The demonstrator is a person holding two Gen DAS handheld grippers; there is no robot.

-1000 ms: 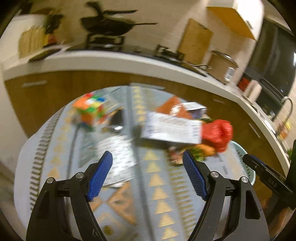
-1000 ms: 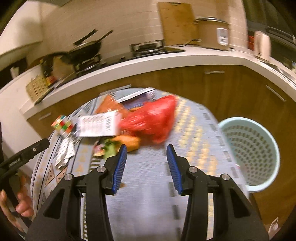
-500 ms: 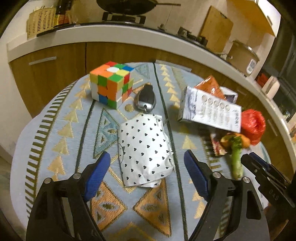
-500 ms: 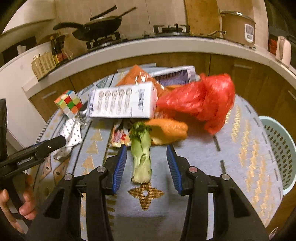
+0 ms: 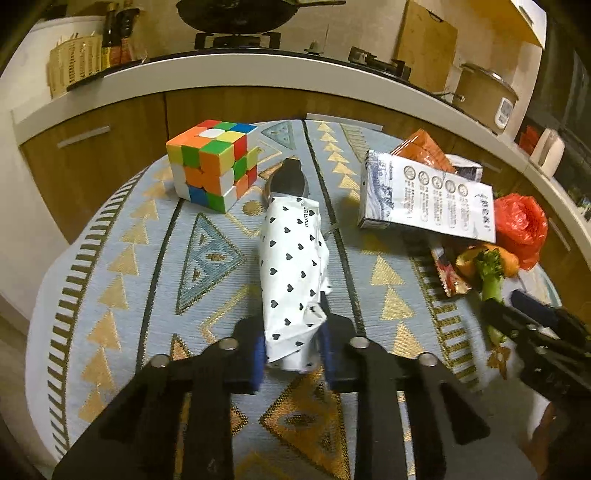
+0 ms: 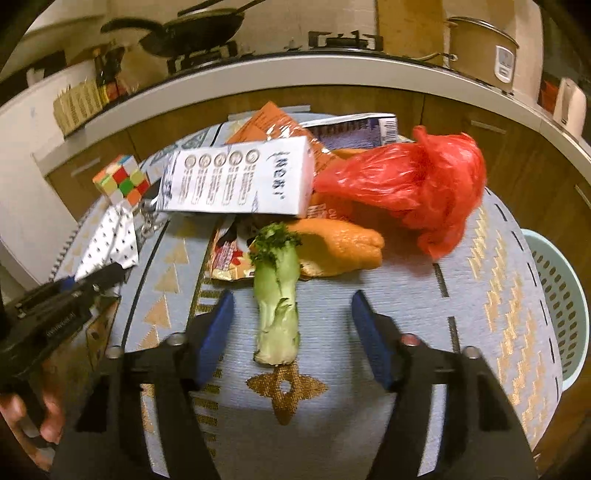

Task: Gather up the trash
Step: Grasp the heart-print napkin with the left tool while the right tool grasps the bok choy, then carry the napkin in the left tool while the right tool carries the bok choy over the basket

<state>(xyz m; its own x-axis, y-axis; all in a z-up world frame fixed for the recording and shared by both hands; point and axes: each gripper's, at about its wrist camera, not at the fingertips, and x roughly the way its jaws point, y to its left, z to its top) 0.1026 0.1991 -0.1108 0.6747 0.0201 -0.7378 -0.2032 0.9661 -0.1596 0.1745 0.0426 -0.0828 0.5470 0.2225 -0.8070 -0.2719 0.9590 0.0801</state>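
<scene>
The left gripper has just closed its jaws on the near end of the heart-print wrapper; light and crumpling, it should lift easily. The right gripper has just been opening, straddling the broccoli stalk without touching; firm, best pinched mid-stem. Farther right waits the basket.

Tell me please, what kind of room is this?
Most likely a home kitchen. A dark pan sits on a gas stove on a white counter with wooden cabinets below, and a rice cooker stands further along.
</scene>
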